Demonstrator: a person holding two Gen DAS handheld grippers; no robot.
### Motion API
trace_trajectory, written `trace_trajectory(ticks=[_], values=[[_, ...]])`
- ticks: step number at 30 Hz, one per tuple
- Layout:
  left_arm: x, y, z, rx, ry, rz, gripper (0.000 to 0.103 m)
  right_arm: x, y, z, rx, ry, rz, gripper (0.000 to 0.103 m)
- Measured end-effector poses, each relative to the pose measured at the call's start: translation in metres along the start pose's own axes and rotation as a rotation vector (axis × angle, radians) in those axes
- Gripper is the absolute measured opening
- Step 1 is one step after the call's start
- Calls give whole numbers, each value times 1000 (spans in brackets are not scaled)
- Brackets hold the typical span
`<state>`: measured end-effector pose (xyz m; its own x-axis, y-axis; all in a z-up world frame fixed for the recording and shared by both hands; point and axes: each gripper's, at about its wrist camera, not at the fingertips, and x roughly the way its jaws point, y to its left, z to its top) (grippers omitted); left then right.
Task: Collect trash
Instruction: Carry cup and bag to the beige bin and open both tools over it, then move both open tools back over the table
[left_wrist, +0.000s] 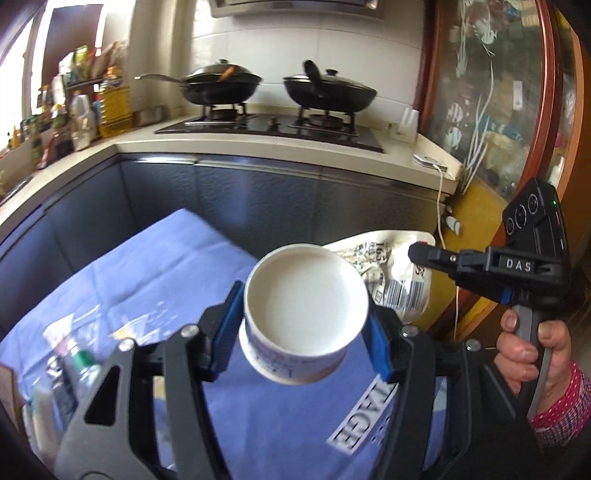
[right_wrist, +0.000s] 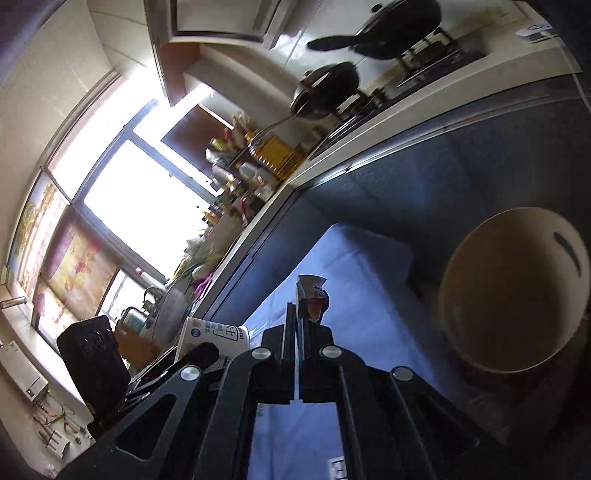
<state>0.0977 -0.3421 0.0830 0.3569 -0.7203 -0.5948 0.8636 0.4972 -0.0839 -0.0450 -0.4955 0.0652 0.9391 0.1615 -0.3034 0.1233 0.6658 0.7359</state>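
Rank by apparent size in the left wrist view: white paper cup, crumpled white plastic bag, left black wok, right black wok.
1. white paper cup, inflated by nearness to the camera
2. left black wok and right black wok, too alike to rank
3. crumpled white plastic bag, partly hidden, so unsure

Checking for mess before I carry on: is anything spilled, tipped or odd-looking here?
No spill shows. The paper cup lies tipped on its side in the left gripper, but looks empty. The right gripper pinches a crumpled wrapper.

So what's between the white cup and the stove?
In the left wrist view, past the paper cup lies blue cloth, then dark cabinet fronts below the stove.
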Motion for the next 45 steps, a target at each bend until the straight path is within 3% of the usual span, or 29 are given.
trace_trajectory(ticks=[5, 11, 15, 21, 27, 30, 32, 34, 35, 40, 45], values=[[93, -49, 31, 19, 54, -108, 57, -30, -62, 17, 20, -81, -165, 1], [177, -94, 34, 50, 150, -153, 58, -22, -112, 14, 27, -73, -286, 1], [216, -100, 22, 37, 238, -165, 58, -10, -142, 6, 59, -39, -323, 1], [236, -97, 14, 9, 278, -125, 74, 5, -160, 1, 111, -25, -344, 4], [211, -93, 18, 3, 243, -127, 74, 3, -148, 5, 84, -49, -353, 5], [179, -89, 26, -23, 191, -151, 74, -1, -134, 6, 75, -67, -341, 8], [152, -86, 30, -36, 146, -166, 74, -5, -121, 7, 67, -84, -326, 18], [121, -82, 31, -48, 97, -176, 74, -11, -104, 4, 59, -110, -303, 60], [105, -80, 30, -51, 74, -174, 74, -14, -92, 2, 42, -128, -293, 65], [24, -58, 1, -77, -23, -119, 74, -8, -33, -19, -86, -106, -207, 67], [-48, -24, -49, -88, -74, 27, 74, 20, 16, -52, -173, -1, -140, 67]])
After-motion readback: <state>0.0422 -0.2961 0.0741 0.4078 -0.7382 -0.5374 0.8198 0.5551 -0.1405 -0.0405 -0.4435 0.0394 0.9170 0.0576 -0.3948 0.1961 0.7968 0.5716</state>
